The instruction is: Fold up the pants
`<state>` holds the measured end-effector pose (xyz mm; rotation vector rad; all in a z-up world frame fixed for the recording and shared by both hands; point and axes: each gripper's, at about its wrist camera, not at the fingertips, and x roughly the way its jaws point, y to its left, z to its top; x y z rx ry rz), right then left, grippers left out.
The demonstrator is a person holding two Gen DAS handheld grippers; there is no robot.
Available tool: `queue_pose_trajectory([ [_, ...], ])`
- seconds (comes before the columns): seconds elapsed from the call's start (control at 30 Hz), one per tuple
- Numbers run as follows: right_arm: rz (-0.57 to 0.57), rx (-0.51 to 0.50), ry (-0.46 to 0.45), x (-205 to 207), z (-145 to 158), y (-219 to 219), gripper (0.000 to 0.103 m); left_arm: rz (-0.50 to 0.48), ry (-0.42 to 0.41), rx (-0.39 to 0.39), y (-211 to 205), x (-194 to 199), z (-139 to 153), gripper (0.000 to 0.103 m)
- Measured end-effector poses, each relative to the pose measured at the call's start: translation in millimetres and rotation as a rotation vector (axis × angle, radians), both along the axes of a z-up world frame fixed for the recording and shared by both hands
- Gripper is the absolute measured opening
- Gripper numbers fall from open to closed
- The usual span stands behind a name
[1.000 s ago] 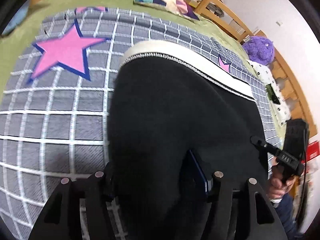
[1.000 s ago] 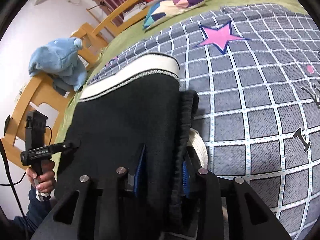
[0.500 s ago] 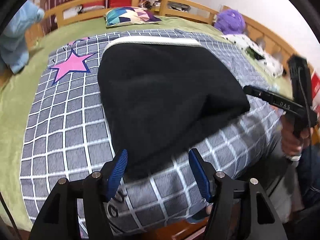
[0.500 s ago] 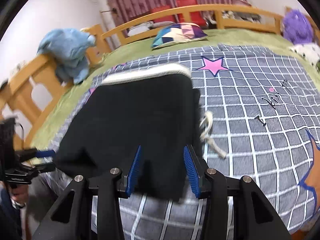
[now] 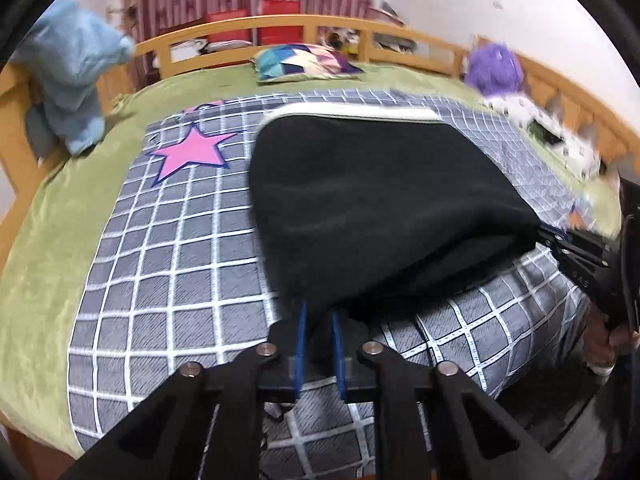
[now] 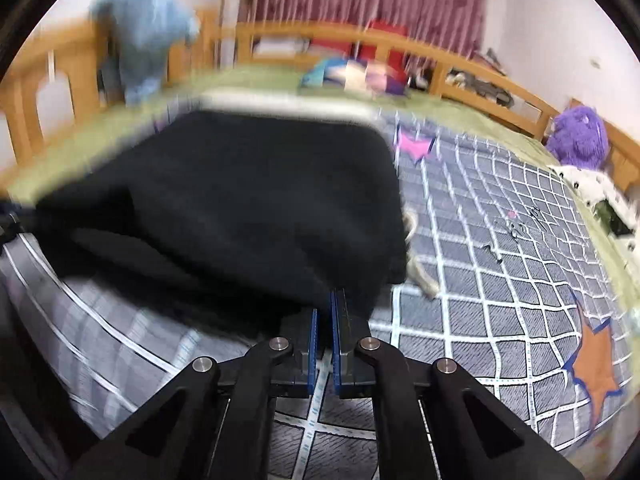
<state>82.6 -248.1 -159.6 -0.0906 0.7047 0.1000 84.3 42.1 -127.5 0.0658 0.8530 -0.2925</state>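
Pants point(image 5: 372, 208) lie on the blanket point(image 5: 168, 264), pillow point(image 5: 304, 65) behind them, star point(image 5: 192, 152) to their left

text: "DAS" | on: right hand-held gripper point(image 5: 582, 270) body, partly legible

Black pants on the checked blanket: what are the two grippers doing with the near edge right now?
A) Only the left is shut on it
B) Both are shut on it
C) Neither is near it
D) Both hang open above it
B: the left gripper and the right gripper each have their blue fingers closed on the near hem of the black pants.
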Motion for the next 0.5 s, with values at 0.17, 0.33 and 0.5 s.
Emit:
queue_pose_trajectory([
  [0.17,-0.003,-0.066,0.11,11.8,-30.4,-4.9,0.007,-0.011,0.046,0.017,-3.5,-4.6,-20.4,0.016],
  [0.33,0.052,-0.017,0.116,-2.6,-8.6,-20.9,0.017,-0.057,0.032,-0.057,16.2,-23.6,9.3,0.033],
  [0.5,0.063,0.127,-0.018,-4.9,40.7,-35.9,0.031,-0.031,-0.016,-0.141,18.8,-11.5,32.9,0.038],
])
